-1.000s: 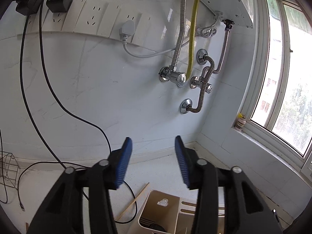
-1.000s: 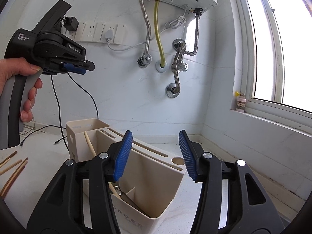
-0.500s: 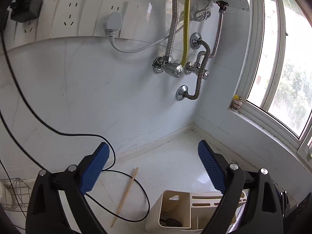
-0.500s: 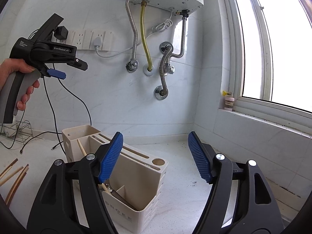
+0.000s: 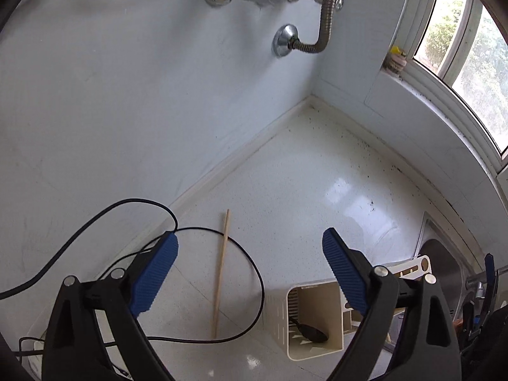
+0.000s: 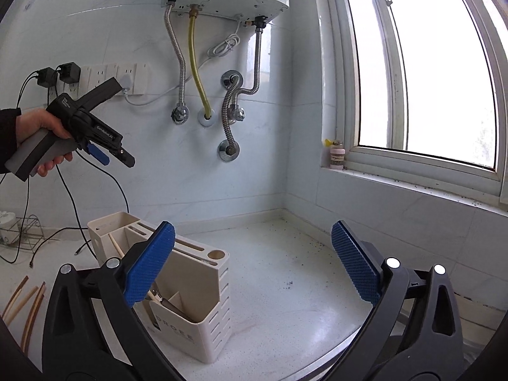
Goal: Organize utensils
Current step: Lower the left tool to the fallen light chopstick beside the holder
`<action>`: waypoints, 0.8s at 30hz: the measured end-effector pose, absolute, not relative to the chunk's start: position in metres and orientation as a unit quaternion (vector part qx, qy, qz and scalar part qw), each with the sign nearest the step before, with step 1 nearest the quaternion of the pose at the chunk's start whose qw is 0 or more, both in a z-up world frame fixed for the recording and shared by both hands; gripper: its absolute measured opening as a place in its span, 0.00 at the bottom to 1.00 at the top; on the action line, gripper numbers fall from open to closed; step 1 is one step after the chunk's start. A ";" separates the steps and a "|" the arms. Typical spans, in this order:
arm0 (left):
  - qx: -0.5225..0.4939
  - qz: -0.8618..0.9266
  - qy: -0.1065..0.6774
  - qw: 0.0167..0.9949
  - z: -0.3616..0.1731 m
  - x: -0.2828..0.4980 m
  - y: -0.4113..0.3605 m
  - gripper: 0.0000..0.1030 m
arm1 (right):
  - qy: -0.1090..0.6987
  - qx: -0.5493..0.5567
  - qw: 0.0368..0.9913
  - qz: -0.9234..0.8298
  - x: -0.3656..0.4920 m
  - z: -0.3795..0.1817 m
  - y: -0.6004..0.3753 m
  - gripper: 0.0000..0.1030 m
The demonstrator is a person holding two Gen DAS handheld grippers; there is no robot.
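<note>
Left gripper (image 5: 250,254) and right gripper (image 6: 254,254) both spread wide, holding nothing, above counter (image 5: 301,190); single chopstick (image 5: 220,273) lies beside utensil caddy (image 6: 190,285).

Readable on the side of the left gripper (image 6: 119,155), in white letters: "GenRobot.AI". Higher on the same body, a small white label of several lines, too small to make out. Embossed on the front wall of the cream utensil holder (image 6: 190,330): letters reading roughly "DROEE", faint and partly hidden.
</note>
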State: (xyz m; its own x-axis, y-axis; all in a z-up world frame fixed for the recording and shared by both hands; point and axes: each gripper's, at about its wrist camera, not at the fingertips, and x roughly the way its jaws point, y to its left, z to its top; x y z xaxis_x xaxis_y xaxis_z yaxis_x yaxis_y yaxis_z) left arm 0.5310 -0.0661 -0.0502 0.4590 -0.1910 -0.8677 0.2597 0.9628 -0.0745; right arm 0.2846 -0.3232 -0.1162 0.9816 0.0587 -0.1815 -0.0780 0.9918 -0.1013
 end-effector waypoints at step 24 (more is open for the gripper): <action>0.128 -0.134 0.671 0.718 -0.171 0.631 -0.118 0.86 | 0.126 -0.035 0.991 -0.040 0.288 -0.120 -0.358 0.92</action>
